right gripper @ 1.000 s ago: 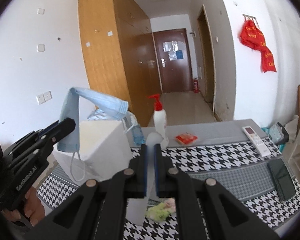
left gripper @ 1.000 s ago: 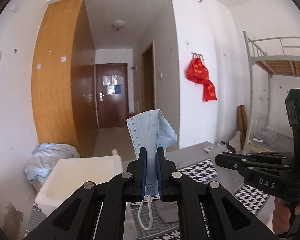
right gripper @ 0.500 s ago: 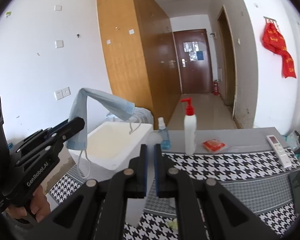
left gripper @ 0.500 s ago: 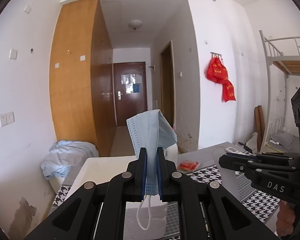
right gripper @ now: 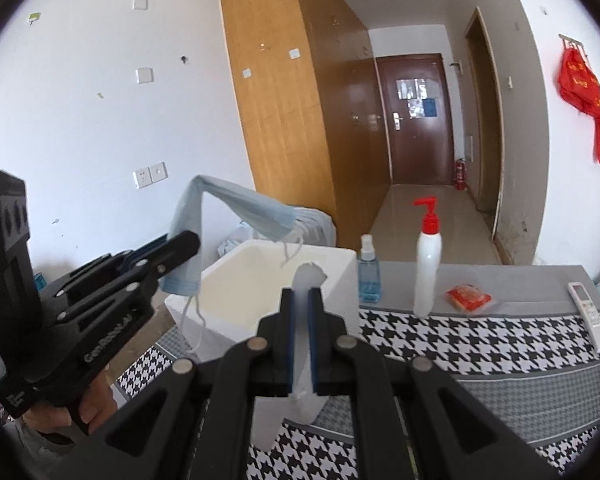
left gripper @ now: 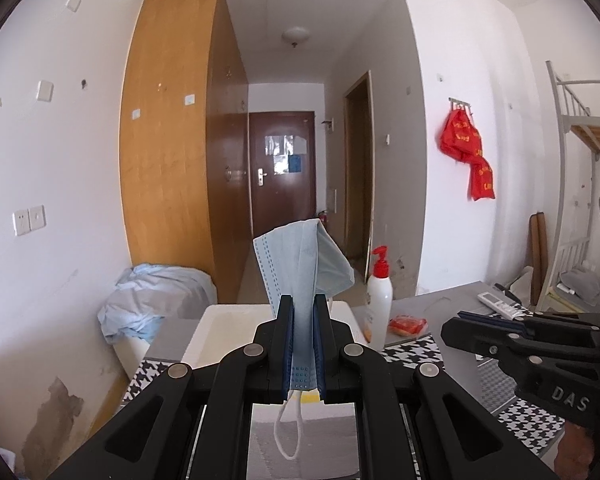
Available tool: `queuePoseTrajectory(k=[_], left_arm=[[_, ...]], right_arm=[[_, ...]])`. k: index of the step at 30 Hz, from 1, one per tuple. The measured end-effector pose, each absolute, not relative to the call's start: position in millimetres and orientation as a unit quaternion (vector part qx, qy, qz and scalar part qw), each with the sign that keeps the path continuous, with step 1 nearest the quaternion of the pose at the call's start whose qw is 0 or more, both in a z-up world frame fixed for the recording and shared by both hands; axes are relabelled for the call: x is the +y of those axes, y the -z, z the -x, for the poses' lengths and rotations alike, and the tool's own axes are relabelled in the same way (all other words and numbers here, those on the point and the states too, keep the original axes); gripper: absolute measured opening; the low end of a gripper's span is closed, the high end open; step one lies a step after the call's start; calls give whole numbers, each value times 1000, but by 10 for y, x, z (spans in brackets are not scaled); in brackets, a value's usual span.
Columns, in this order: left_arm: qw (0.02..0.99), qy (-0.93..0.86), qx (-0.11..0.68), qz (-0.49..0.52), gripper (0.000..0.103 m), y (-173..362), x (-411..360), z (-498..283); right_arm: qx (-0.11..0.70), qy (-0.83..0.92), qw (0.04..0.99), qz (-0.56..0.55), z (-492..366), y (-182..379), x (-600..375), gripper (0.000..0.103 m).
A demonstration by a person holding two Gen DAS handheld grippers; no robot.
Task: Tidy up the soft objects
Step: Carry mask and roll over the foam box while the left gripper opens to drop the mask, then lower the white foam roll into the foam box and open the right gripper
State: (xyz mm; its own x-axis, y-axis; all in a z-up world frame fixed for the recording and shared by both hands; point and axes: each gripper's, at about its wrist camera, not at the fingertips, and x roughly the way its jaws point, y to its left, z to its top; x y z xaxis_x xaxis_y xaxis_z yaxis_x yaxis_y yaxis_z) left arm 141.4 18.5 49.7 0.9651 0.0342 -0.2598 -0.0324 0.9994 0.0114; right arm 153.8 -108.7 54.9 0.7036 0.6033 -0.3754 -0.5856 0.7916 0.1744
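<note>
The right hand-held gripper (left gripper: 456,330) carries the letters "DAS" on its body, and the left hand-held gripper (right gripper: 190,242) reads "GenRobot.AI" along its side. The left one is clamped on a pale blue pleated face mask (left gripper: 302,276), which stands folded above the jaws, its white ear loops dangling below, over the open white foam box (right gripper: 260,276) on the tabletop (right gripper: 480,344). The right one pinches a thin, translucent white plastic piece (right gripper: 306,344), too blurred to identify.
</note>
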Motion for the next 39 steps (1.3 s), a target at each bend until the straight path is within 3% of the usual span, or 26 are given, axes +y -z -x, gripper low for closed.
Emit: queuePoseTrajectory(k=[25,33,34,35,36,38,39], left_arm=[[971,-21,236,19,10,-201,481,-2077],[968,-31,250,15,14,-172,487,-2100],[968,-34,247,13,16,-173,485,-2082],[969,-33,245,11,30,-171,481,-2068],[970,-33,242,11,54,-175,484,-2051],[974,-41,223,13,84,-208,496,-1974],[977,-43,210,13,90,-229,496,-1933]], right_arm=[[227,-310,923,-5,-1696,-499,-959,8],[228,-304,925,-5,-1712,-511,-958,8],[228,-305,925,-5,-1709,-512,-958,8],[227,-304,925,-5,-1707,-514,-958,8],[226,-303,926,-4,-1703,-517,-955,8],[225,-303,926,-3,-1694,-523,-949,8],[225,-303,926,-3,-1689,-527,-946,9]])
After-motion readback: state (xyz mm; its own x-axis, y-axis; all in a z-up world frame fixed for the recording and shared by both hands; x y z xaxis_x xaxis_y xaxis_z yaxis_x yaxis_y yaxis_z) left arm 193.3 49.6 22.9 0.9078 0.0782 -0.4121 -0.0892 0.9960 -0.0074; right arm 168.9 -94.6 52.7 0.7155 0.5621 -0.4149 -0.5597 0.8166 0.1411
